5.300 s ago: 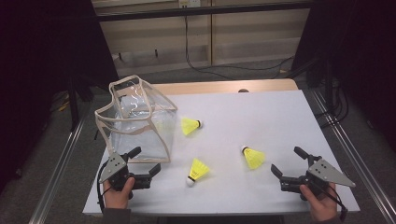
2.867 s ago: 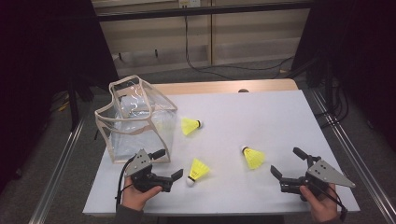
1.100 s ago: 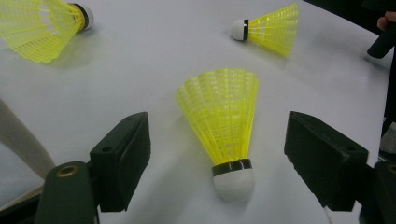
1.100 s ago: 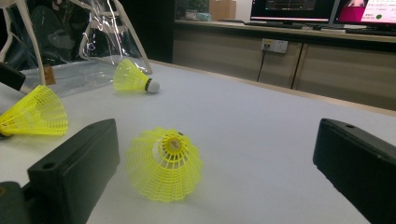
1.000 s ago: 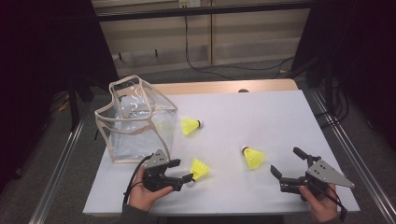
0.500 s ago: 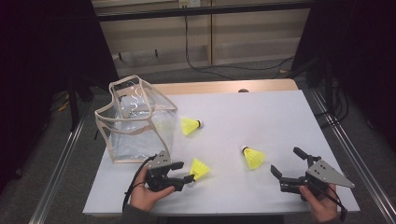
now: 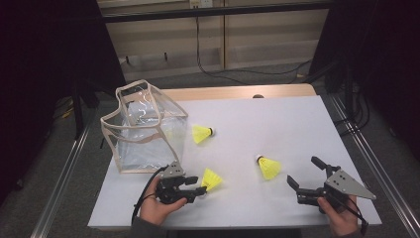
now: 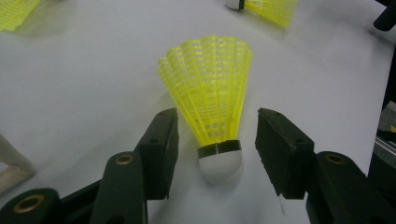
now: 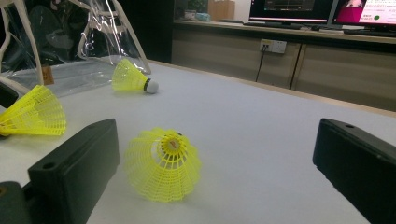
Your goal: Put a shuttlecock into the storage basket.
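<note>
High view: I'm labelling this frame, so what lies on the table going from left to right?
Clear bag → left gripper → nearest shuttlecock, between its jaws → third shuttlecock → right gripper. The far shuttlecock overlaps the left gripper's span, so I leave it out.

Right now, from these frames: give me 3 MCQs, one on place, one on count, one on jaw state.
1. Where is the clear bag?
A. table's far left
B. table's right edge
C. on the floor

2. How many yellow shuttlecocks lie on the table?
A. two
B. three
C. five

3. The left gripper is:
A. shut on a shuttlecock
B. open, jaws either side of the near shuttlecock's cork
C. inside the bag

Key: 1 A, the high view shows it at the left. 2 B, three show there. 3 B, gaps show both sides of the cork.
</note>
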The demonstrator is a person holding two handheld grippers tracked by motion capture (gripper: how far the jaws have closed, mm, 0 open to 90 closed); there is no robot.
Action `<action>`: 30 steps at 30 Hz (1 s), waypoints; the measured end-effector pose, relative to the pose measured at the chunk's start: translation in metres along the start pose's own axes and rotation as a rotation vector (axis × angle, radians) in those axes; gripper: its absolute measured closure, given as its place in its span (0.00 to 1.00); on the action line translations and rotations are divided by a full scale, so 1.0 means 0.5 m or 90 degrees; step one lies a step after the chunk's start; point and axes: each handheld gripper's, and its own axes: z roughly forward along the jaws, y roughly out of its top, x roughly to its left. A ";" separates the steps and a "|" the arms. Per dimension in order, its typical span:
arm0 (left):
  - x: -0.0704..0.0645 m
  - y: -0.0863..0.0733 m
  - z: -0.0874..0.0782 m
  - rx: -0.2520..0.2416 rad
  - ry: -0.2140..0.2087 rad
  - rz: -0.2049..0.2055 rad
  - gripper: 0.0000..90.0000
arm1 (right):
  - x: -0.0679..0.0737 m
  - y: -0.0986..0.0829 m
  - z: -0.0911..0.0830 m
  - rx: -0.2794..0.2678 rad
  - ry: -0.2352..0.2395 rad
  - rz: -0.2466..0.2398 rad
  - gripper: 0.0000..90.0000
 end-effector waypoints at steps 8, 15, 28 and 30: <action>-0.003 0.000 0.006 0.014 0.001 -0.004 0.57 | 0.000 0.000 0.000 0.000 0.001 -0.001 0.01; -0.005 -0.001 0.011 0.032 0.002 -0.008 0.60 | 0.000 0.000 0.000 0.000 0.000 -0.001 0.01; -0.005 -0.004 0.018 0.045 0.010 -0.018 0.62 | 0.001 0.000 0.000 0.000 0.001 -0.001 0.01; -0.005 -0.004 0.020 0.051 0.008 -0.015 0.63 | 0.001 0.000 0.000 0.000 0.001 -0.001 0.01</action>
